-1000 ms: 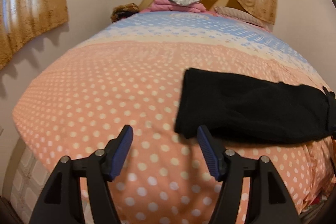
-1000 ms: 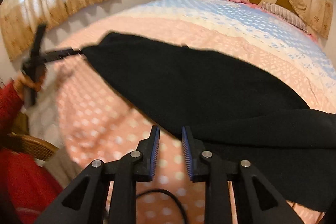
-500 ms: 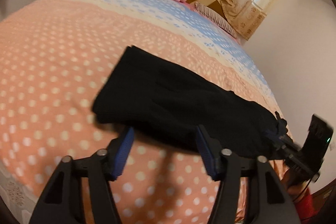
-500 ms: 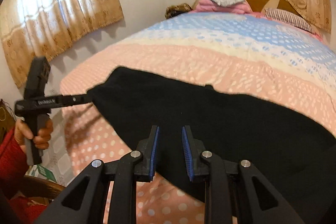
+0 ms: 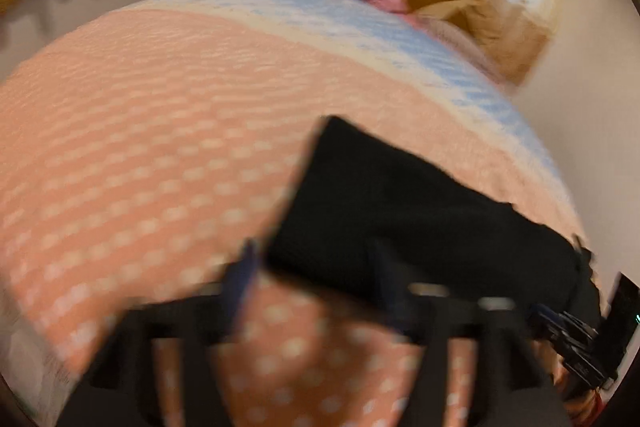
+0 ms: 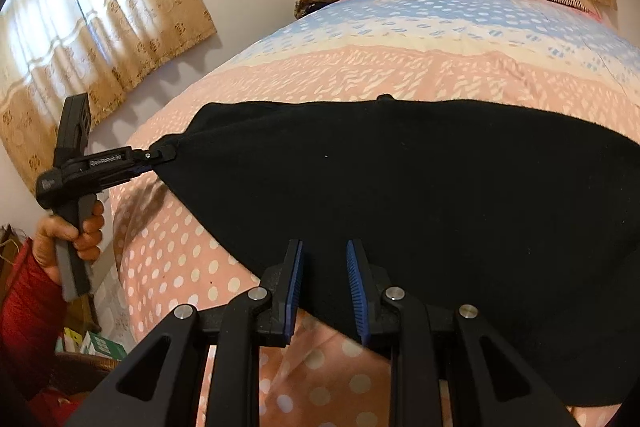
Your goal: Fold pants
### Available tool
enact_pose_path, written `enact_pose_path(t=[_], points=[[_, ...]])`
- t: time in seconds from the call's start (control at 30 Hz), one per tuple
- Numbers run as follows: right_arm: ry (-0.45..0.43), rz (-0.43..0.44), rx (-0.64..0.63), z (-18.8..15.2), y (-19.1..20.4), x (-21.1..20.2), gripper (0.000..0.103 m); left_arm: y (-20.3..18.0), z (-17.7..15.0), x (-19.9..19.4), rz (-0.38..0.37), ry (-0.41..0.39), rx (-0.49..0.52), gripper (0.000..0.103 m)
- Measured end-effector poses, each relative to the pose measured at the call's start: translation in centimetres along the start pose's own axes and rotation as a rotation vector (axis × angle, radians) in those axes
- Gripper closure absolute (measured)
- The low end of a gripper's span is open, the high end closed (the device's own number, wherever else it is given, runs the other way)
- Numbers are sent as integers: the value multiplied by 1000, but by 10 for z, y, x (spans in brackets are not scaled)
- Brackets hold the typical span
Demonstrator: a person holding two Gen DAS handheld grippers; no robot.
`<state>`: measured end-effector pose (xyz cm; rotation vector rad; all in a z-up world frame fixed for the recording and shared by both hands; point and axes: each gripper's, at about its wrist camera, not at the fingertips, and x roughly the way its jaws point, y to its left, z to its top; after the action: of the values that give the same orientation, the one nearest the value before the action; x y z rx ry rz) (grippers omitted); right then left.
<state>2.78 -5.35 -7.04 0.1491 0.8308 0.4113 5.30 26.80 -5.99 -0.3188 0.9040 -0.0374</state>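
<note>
Pants (image 6: 420, 195) lie spread on the bedspread (image 6: 360, 67). Left gripper (image 6: 160, 157), at nine o'clock, is opening at their corner; right gripper (image 6: 323, 287) hovers part-open, grasping nothing. Next: pinch the near edge.

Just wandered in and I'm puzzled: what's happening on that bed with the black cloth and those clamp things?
A person is folding black pants that lie spread on a dotted bedspread, holding a gripper in each hand. The left gripper is at one end corner of the pants, its jaws opening with the cloth edge between them. The right gripper hovers at the near edge, jaws slightly apart, not visibly pinching anything.
</note>
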Motion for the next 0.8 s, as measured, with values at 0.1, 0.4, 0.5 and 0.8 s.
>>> enact_pose_path(t=[0.1,0.4,0.5,0.8], points=[[17,22,5,1,-3,-2,77,19,1,-19,58,-40,-61,6],[-103,126,130,68,-40,-39,35,-59,6,-14,86,-161,189,22],[-163,130,176,93,-57,-32,30,-84,3,7,80,-157,240,22],[68,-82,140,108,-61,75,30,-95,-13,32,178,-131,313,18]])
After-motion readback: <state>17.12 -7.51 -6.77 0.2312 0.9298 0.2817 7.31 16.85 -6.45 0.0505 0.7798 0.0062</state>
